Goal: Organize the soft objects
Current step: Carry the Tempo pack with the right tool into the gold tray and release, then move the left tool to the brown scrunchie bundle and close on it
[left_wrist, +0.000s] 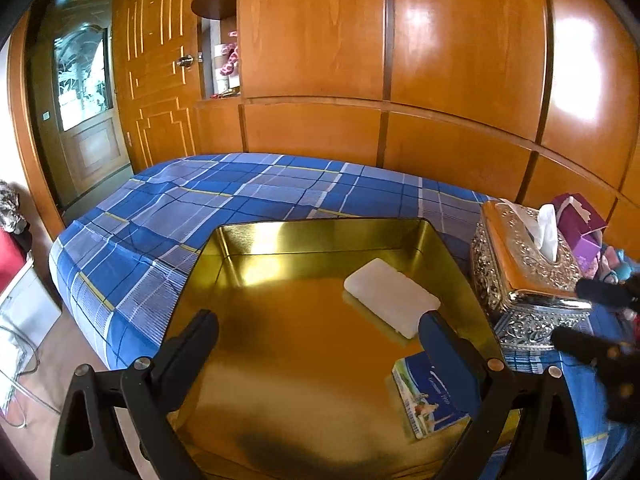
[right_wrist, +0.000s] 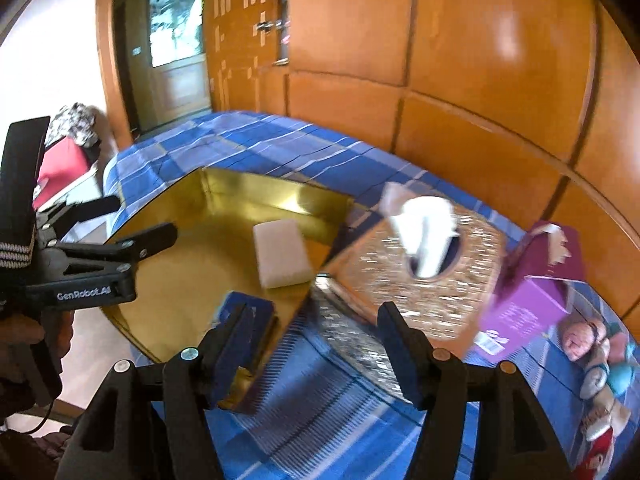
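White sponge lies flat inside the gold tin on the bed; light, squashy, best pinched across its short sides; both my jaws stand spread, empty.

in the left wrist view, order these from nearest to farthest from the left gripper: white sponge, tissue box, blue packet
1. blue packet, in the gold tin, by the left gripper's right finger
2. white sponge, mid-tin, just beyond
3. silver tissue box, outside the tin, right

Blue plaid bedspread below glossy wooden wardrobe panels, glass-paned door beyond.
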